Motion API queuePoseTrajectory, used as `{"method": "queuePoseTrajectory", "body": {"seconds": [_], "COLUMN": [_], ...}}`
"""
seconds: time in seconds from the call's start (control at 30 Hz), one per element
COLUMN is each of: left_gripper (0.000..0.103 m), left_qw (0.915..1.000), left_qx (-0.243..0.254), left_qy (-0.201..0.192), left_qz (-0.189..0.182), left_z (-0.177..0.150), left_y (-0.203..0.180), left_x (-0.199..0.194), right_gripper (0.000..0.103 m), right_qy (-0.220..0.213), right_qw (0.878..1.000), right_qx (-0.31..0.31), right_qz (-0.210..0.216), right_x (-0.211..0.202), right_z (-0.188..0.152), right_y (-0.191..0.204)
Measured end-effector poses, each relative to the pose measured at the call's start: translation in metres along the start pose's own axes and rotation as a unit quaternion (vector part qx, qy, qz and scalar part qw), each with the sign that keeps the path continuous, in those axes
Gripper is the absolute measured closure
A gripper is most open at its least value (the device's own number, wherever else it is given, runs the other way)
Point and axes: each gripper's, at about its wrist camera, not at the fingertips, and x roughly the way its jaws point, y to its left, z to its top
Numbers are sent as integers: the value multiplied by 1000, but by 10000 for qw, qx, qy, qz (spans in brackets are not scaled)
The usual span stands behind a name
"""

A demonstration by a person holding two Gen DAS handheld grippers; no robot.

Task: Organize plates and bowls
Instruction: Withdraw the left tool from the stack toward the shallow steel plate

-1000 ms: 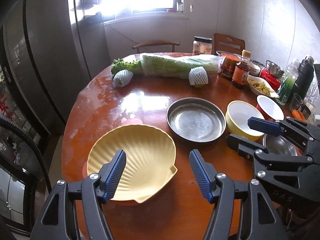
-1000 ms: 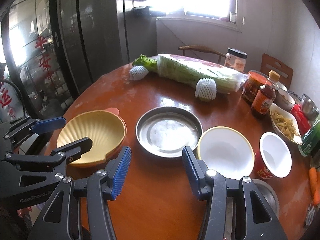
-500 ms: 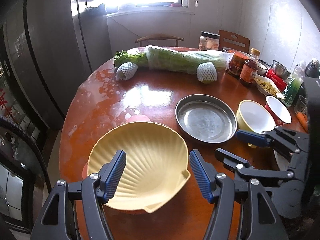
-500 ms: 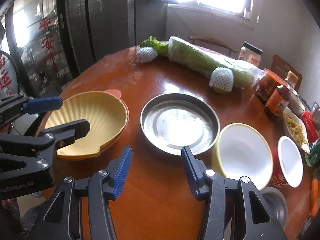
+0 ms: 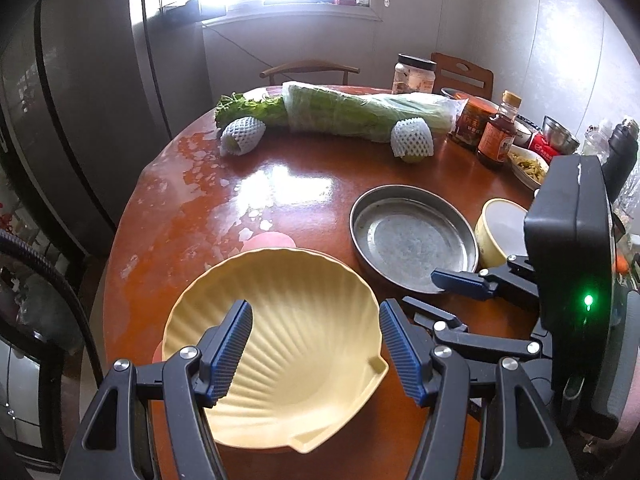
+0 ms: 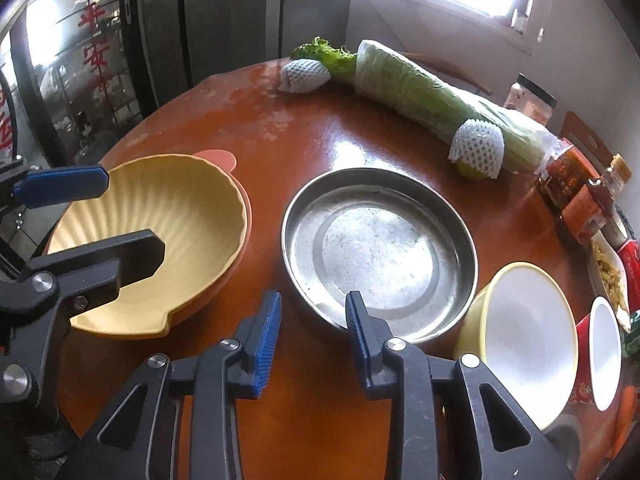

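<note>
A yellow shell-shaped plate [image 5: 288, 344] [image 6: 160, 232] rests on a pink plate [image 6: 216, 158] at the near left of the round wooden table. My left gripper [image 5: 316, 344] is open, its jaws hovering over the shell plate. A round metal plate [image 5: 412, 238] [image 6: 380, 252] lies in the middle. My right gripper [image 6: 310, 332] is open at the metal plate's near rim, its right finger at the rim; it also shows in the left wrist view [image 5: 444, 292]. A yellow bowl with white inside [image 6: 524, 340] [image 5: 498, 232] sits right of the metal plate.
A red-and-white bowl [image 6: 600, 344] is at the far right. Wrapped cabbage [image 6: 432, 92], two foam-netted fruits [image 6: 476, 148] [image 6: 304, 74], sauce jars and bottle [image 6: 580, 204] and a dish of food [image 6: 608, 272] line the back and right. A fridge [image 5: 60, 120] stands left.
Both grippers have moved forward and lower over the table. The left now hangs over the shell plate; the right has reached the metal plate's near rim and narrowed somewhat.
</note>
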Motion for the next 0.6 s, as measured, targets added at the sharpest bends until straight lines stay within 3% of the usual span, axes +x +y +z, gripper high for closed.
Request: {"method": "queuePoseTrajectory", "body": {"seconds": [0.27, 0.6], "left_gripper": [37, 37], "left_qw": [10000, 9999], "left_qx": [21, 90], "left_qy": [1, -58], "left_qz": [-16, -50], "left_z": [-1, -14], "left_y": [-6, -18], "left_x": [-2, -16], "right_gripper": [71, 71], "right_qy": [88, 137], "right_qw": [9998, 9991], "right_qx": [-137, -175], "right_qz": [129, 369], "right_x": [-5, -34], "right_z": [-9, -45], "right_y": [3, 15]}}
